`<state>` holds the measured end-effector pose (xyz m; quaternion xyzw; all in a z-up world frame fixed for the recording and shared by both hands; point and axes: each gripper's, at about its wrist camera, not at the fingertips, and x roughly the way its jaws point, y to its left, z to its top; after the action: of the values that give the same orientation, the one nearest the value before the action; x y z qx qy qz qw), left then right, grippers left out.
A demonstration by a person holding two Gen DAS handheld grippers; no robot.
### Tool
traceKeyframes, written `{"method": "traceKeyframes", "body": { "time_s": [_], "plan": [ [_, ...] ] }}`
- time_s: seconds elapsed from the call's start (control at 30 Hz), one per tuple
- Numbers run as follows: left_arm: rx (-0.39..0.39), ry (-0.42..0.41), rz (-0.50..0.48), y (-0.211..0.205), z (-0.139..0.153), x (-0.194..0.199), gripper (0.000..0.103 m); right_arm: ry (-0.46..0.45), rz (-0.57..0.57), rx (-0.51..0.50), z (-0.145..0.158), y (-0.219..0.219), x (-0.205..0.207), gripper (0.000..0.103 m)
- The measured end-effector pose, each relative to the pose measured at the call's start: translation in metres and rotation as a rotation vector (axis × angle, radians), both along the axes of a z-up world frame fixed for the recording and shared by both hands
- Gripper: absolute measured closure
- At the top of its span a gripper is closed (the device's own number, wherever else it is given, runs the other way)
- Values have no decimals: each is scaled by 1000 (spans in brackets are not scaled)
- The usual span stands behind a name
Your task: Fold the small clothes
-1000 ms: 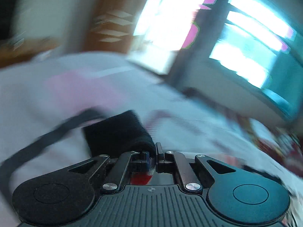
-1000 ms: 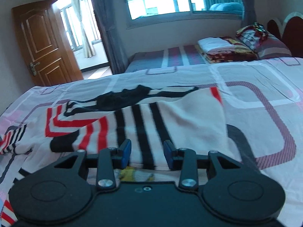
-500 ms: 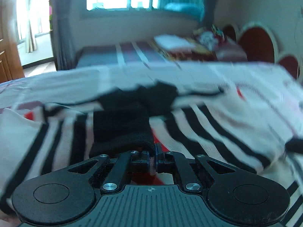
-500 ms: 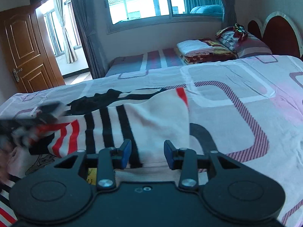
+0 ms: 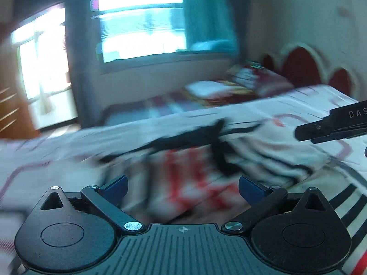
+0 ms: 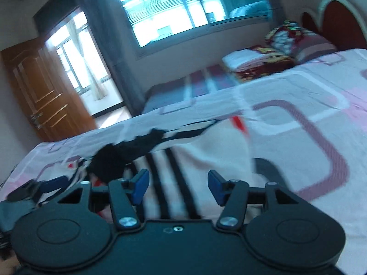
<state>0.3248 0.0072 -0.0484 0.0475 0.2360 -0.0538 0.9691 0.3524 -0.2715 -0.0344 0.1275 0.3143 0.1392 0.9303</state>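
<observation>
Both ur tongs, left & right, are spread wide w/ nothing gripped, hovering over the striped shirt on the bed.

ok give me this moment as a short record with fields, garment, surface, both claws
garment: striped top, white with black and red stripes, lying partly folded
surface: bed sheet, pale with purple line pattern
left claw: open, empty, above the red-striped part of the top
right claw: open, empty, above the black stripes
background: folded bedding at the far side, wooden door open
</observation>
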Motion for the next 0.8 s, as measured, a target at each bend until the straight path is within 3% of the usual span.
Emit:
{"method": "traceKeyframes", "body": {
  "time_s": [0.07, 0.13, 0.23, 0.3, 0.37, 0.43, 0.47, 0.5, 0.57, 0.63, 0.7, 0.8],
  "plan": [
    [2, 33, 99, 35, -7, -20, 16, 8, 55, 6, -4, 17, 6, 47],
    [27, 60, 197, 66, -18, -34, 16, 23, 88, -2, -11, 35, 14, 47],
    [40, 96, 264, 93, -29, -30, 20, 39, 135, -13, -22, 62, 28, 45],
    [47, 110, 272, 98, -35, -17, 34, 19, 179, -75, -26, 88, 34, 39],
    [46, 137, 280, 102, -40, -2, 48, 3, 149, -139, -27, 106, 42, 40],
    [37, 137, 283, 104, -46, 13, 48, 15, 80, -161, -25, 112, 52, 50],
    [45, 150, 279, 103, -49, 18, 48, 27, 74, -136, -24, 110, 57, 78],
    [62, 146, 280, 102, -50, 21, 48, 36, 86, -108, -22, 108, 63, 96],
    [56, 128, 307, 109, -49, 15, 49, 7, 119, -132, -12, 113, 66, 97],
    [30, 131, 317, 111, -52, 22, 48, -79, 127, -111, 8, 107, 56, 97],
    [65, 148, 297, 108, -58, 22, 48, -138, 90, -95, 21, 93, 45, 97],
    [61, 153, 289, 108, -61, 23, 48, -116, 48, -102, 6, 67, 36, 97]
  ]
}}
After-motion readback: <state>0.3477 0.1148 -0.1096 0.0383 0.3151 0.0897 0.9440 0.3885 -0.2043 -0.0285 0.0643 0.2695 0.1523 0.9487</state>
